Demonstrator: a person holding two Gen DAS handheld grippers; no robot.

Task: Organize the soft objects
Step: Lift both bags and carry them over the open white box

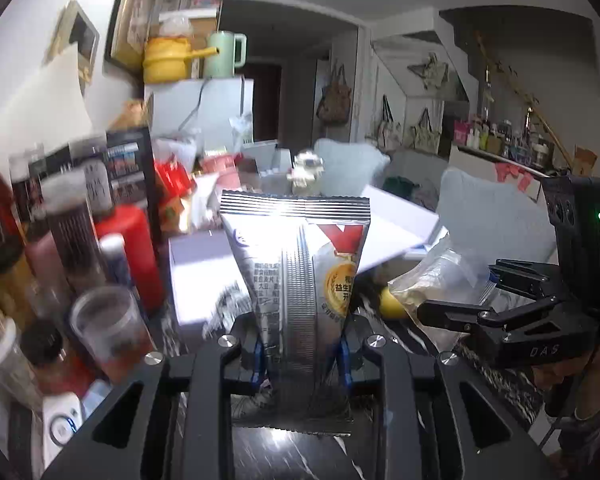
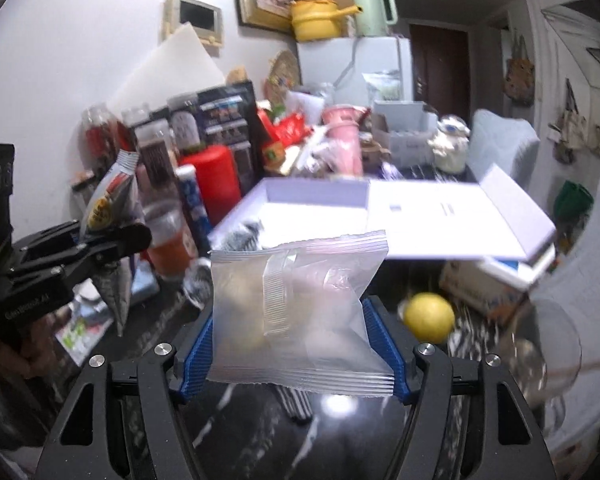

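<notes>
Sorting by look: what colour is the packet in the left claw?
Silver packet, red mark; left wrist view.

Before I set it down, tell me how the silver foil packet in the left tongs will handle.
The silver foil packet, pinched low by the left tongs, is probably light: it stands upright above them. It is likely crushable, since its waist narrows there. The glossy foil may slip.

Both wrist views look low and close along their jaws across the worktop (image 1: pixel 284 452), sharing the open white box (image 2: pixel 324 204) (and the yellow pot (image 1: pixel 166 60) beyond).
</notes>
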